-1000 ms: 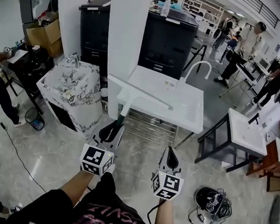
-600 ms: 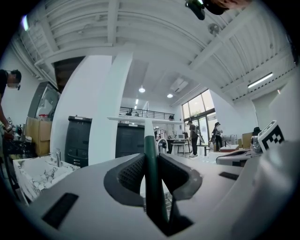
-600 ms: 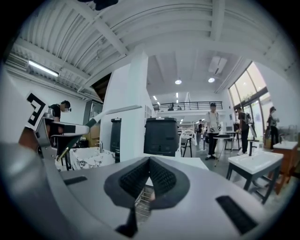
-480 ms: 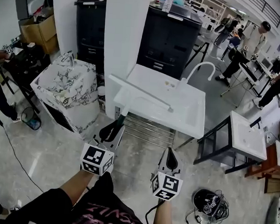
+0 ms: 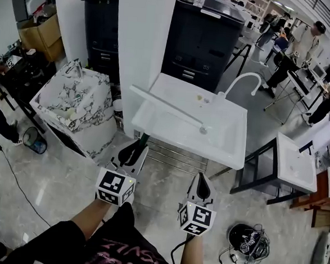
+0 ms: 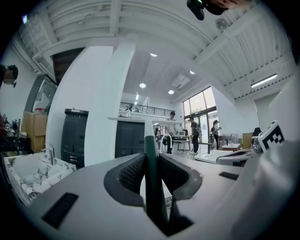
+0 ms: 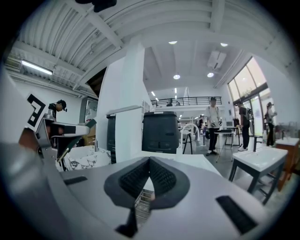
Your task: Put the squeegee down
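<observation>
This is looking like a big open lab or workshop hall. Three sinks are standing loose on frames on a polished floor [image 5: 49,182]: a white one [image 5: 232,130], a marbled one [image 5: 66,96] and another white one [image 5: 295,166]. Black cabinets [image 5: 202,41] and boxes [image 5: 42,38] are lining a pillar [image 5: 140,36]. People [image 5: 309,40] are working at tables behind. Cables [image 5: 246,239] are lying underfoot. A railed gallery [image 7: 185,100] and tall windows [image 7: 246,98] are showing beyond.

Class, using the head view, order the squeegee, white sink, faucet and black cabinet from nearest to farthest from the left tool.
1. The squeegee: held in the left tool.
2. The white sink: directly ahead.
3. The faucet: at the sink's far edge, right.
4. The black cabinet: behind the sink, farthest.
</observation>
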